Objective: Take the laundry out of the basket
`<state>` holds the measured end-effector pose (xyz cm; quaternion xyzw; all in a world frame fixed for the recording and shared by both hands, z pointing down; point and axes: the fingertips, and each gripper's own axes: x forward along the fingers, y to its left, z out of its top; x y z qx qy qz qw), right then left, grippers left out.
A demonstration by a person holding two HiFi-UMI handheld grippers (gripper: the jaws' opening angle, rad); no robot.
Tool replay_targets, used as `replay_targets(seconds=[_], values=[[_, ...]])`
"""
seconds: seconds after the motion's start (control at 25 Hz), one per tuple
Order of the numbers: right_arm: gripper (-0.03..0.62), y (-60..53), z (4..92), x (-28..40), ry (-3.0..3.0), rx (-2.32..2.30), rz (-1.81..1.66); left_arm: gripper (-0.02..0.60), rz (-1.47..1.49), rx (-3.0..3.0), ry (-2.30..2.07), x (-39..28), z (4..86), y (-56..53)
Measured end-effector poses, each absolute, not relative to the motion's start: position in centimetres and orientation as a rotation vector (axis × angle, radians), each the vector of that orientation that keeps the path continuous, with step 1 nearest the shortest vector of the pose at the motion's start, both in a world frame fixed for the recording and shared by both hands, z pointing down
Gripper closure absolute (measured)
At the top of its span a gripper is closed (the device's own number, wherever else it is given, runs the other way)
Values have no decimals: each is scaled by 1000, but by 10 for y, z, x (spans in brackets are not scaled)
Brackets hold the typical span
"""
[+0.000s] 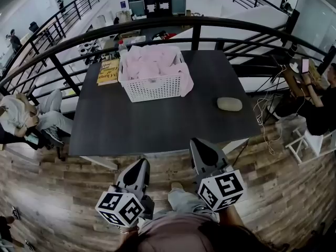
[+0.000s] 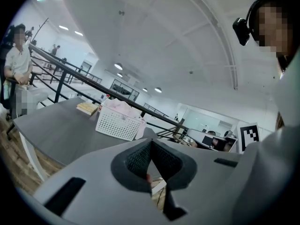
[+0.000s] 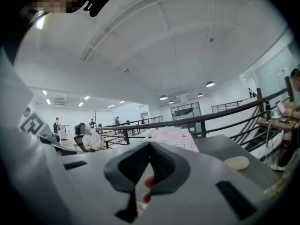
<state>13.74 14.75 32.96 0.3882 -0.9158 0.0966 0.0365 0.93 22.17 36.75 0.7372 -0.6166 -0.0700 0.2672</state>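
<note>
A white plastic basket (image 1: 155, 90) stands at the back of the dark table (image 1: 157, 127), heaped with pink laundry (image 1: 149, 64) that hangs over its right rim. Both grippers hover over the wooden floor, just short of the table's front edge and far from the basket. My left gripper (image 1: 142, 163) is shut and holds nothing. My right gripper (image 1: 198, 142), beside it, is also shut and holds nothing. The left gripper view shows the basket (image 2: 119, 124) beyond the closed tips (image 2: 150, 143). In the right gripper view the laundry (image 3: 171, 135) lies straight beyond the closed tips (image 3: 149, 146).
A yellow book (image 1: 108, 71) lies left of the basket and a beige oval object (image 1: 229, 104) at the table's right. A black railing (image 1: 194, 22) runs behind the table. One person sits at the left (image 1: 31, 117) and another at the right (image 1: 320, 109), near a white stool (image 1: 307, 140).
</note>
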Motion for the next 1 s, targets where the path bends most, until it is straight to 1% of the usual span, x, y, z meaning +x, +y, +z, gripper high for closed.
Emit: replay_targets(seconds=[0.4,0.68,1.0], values=[[579,73,335,117,-2877,1056,308,583,-196,1944,-1708,0,377,150],[578,49,339,99,-2893,977,321,584,-202,1907,-1720,-12,384,133],[577,24,339,70,-2888,953,309,584,-202,1889,-1714,-42,387,104]])
